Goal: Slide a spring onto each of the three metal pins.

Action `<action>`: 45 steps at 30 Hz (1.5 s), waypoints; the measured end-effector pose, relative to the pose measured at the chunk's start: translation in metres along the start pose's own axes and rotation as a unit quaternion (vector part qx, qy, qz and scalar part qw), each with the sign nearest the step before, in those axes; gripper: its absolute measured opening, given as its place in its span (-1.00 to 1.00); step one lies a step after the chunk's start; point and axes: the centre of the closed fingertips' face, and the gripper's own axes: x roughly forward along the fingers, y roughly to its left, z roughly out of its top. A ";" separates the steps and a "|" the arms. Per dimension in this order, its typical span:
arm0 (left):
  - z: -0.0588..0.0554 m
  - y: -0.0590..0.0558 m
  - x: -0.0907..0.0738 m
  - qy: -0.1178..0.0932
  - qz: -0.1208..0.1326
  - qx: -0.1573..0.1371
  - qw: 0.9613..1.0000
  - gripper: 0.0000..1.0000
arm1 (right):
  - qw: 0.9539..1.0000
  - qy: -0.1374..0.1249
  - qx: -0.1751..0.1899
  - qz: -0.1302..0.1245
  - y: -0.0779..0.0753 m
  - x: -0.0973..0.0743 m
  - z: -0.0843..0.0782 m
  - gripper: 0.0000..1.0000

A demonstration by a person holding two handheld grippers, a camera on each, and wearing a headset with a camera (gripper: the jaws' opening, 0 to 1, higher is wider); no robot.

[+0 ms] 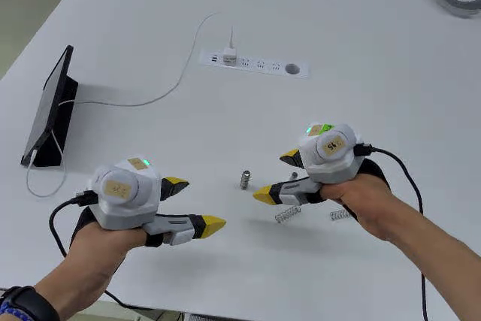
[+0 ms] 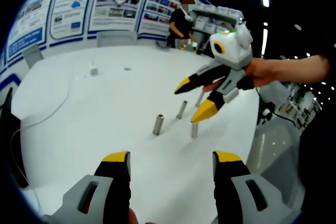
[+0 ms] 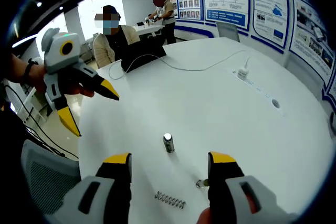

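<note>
Hovering both grippers low over desk (image 1: 135,5); left gripper (image 1: 197,203) jaws spread, empty; right gripper (image 1: 276,177) jaws spread, empty, just over bare pin (image 1: 294,177). Sprung pin (image 1: 245,180) stands upright toward desk's near edge; loose spring (image 1: 287,214) and second spring (image 1: 340,215) lie flat nearer that edge. I'd worry about a spring squirting from pinch on slick desk, or a jaw tipping the bare pin on descent.

Your left gripper (image 1: 201,203) and right gripper (image 1: 272,177) each have a pale grey housing, black jaws with yellow tips, a round tan label and a black cable (image 1: 52,223). Behind the left gripper, your wrist wears a dark, blue-edged band (image 1: 26,302).
</note>
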 end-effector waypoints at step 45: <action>0.011 -0.005 0.014 0.004 -0.006 0.010 1.000 0.33 | 0.991 -0.039 0.107 -0.067 -0.001 -0.058 -0.065 0.49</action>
